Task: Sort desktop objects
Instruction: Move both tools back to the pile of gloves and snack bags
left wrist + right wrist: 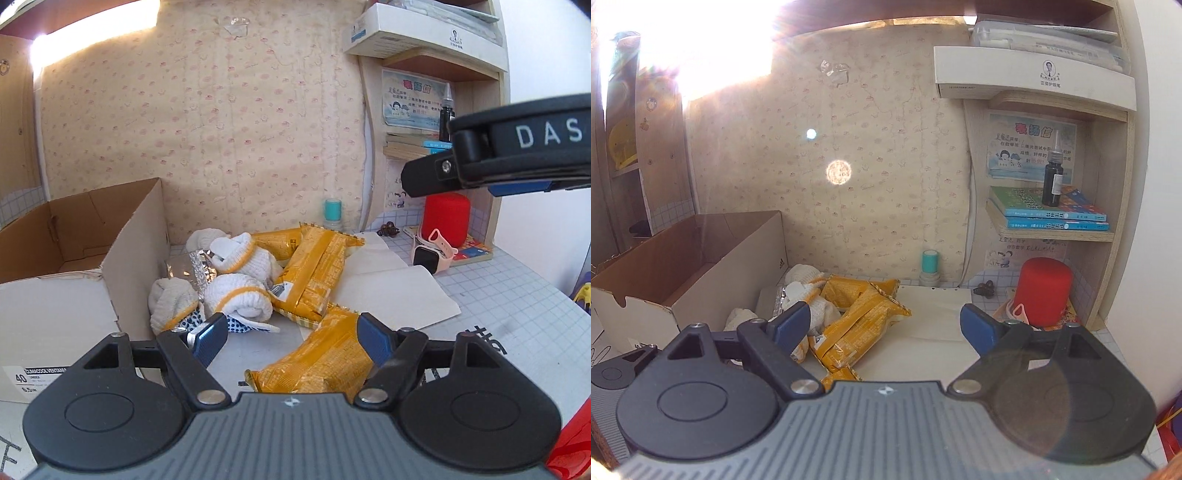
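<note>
Several yellow snack packets point(314, 273) and rolled white gloves with yellow cuffs point(240, 291) lie in a heap on the desk beside an open cardboard shoebox point(85, 240). My left gripper point(291, 339) is open, low over the desk, with its fingers either side of the nearest yellow packet point(321, 362). My right gripper point(886, 325) is open and empty, held higher above the same heap point(857, 321) and the box point(694, 266). The right gripper's body shows at the upper right of the left wrist view point(498, 151).
White paper sheets point(391, 288) lie right of the heap. A red cylinder point(447, 218), a pink smartwatch point(432, 254), a teal-capped stamp point(332, 214) and a shelf with books and a dark bottle point(1052, 184) stand at the back right.
</note>
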